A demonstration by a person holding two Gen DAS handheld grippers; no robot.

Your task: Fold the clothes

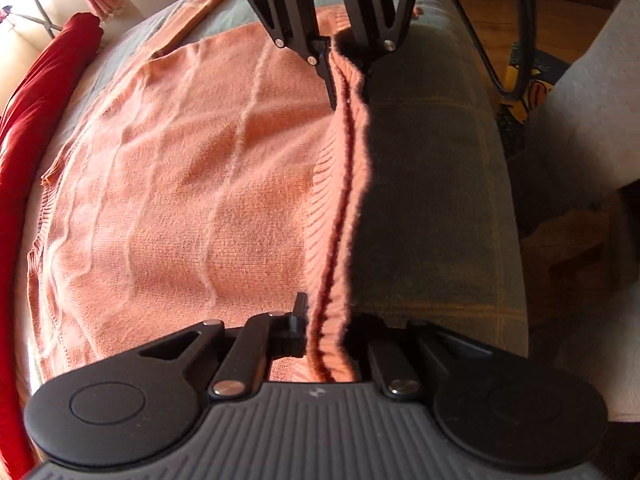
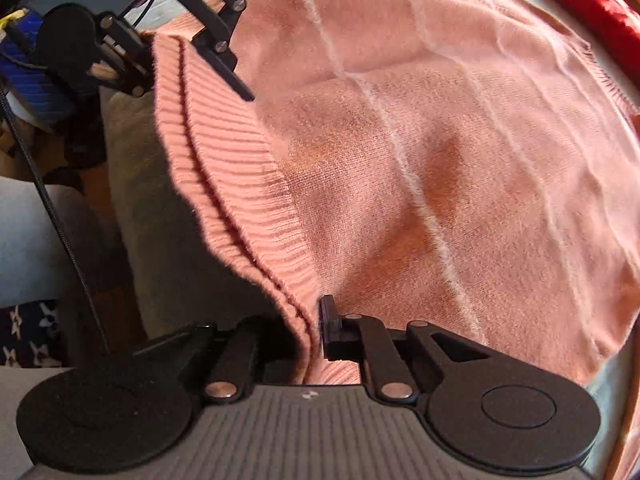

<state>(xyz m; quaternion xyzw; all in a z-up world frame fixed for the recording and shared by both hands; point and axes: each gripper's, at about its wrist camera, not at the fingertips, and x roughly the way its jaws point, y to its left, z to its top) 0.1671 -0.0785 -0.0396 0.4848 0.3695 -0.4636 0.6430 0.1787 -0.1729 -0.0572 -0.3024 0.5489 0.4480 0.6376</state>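
A salmon-pink knitted sweater (image 1: 180, 184) lies spread flat on a grey-green padded surface (image 1: 432, 200), probably a bed or sofa; its creased body extends to the left in the left wrist view, and its ribbed hem (image 1: 340, 184) is raised along the right edge. The left gripper (image 1: 320, 344), nearest that camera, has its fingers closed tight on the doubled hem. The right gripper (image 1: 340, 46), at the far end of the same edge, has likewise pinched the hem, both layers caught between its fingers. In the right wrist view the roles reverse: the right gripper (image 2: 308, 336) is near, the left gripper (image 2: 188, 64) far. Holding the hem at two well-separated points keeps the edge taut and straight, presumably so that it can be carried across the body as one clean fold. A red cloth (image 1: 36, 128) lies along the far-left margin, apart from the work.
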